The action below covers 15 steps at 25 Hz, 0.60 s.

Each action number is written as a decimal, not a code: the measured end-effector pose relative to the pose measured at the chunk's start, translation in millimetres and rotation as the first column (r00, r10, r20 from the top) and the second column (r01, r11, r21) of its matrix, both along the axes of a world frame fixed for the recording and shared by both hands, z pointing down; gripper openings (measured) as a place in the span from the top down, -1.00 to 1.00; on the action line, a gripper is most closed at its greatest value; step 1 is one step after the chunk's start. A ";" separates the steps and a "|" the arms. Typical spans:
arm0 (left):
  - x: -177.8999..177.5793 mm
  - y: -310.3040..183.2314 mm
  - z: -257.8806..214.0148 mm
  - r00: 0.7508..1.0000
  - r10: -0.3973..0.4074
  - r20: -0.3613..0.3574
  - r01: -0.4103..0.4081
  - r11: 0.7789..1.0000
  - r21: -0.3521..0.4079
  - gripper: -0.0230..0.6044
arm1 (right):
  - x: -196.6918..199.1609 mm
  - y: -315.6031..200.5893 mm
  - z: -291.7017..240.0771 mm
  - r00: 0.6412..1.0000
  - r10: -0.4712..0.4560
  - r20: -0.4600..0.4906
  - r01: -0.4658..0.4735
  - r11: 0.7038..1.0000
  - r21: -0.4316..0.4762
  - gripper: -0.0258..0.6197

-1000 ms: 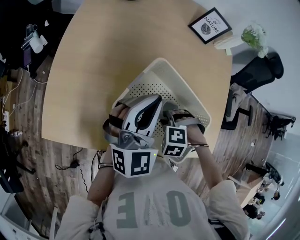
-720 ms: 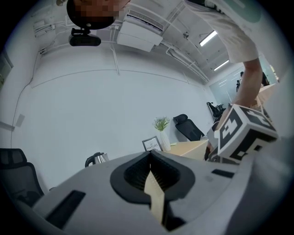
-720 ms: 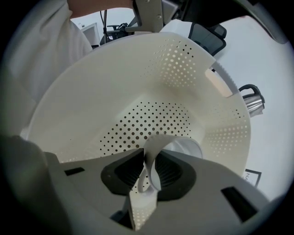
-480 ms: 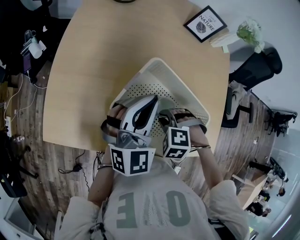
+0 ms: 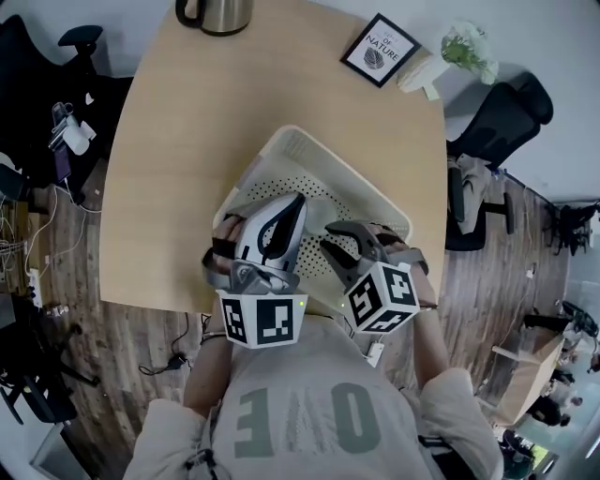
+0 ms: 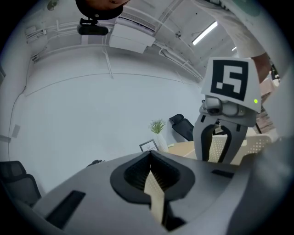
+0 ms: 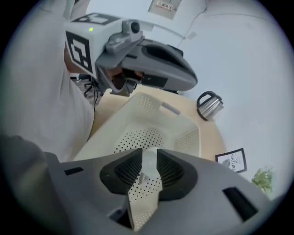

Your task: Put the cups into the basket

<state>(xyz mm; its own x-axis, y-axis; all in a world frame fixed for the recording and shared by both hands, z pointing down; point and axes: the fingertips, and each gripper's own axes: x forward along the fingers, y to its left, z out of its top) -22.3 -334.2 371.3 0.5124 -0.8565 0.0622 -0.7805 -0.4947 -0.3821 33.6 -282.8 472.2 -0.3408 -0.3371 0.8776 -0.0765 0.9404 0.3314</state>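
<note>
Slanting basket [image 5: 361,183]; right claw [image 5: 340,242] holds cup [image 7: 148,166].

Light wooden table [image 5: 187,141], rounded corners, seen steeply from above. White perforated basket [image 5: 309,155] stands at the near edge, set cornerwise to the table. Left gripper [image 5: 296,199] and right gripper [image 5: 328,238] are both over the basket's near half, side by side and close together. The right gripper's dark jaws show a gap between them. Along the far edge: metal kettle [image 5: 217,13], framed print [image 5: 380,49] marked "of nature", small potted plant [image 5: 466,45] just beside the print. Black office chair [image 5: 497,127] stands right of the table. Wood-plank floor [image 5: 141,328]. The person's grey shirt [image 5: 300,412] fills the bottom of the view
</note>
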 end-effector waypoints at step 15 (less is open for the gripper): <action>31.1 37.8 -63.3 0.999 0.046 0.012 -0.047 0.994 0.103 0.90 | 5.7 -0.1 -146.7 0.607 0.236 0.759 -0.495 0.859 0.130 0.78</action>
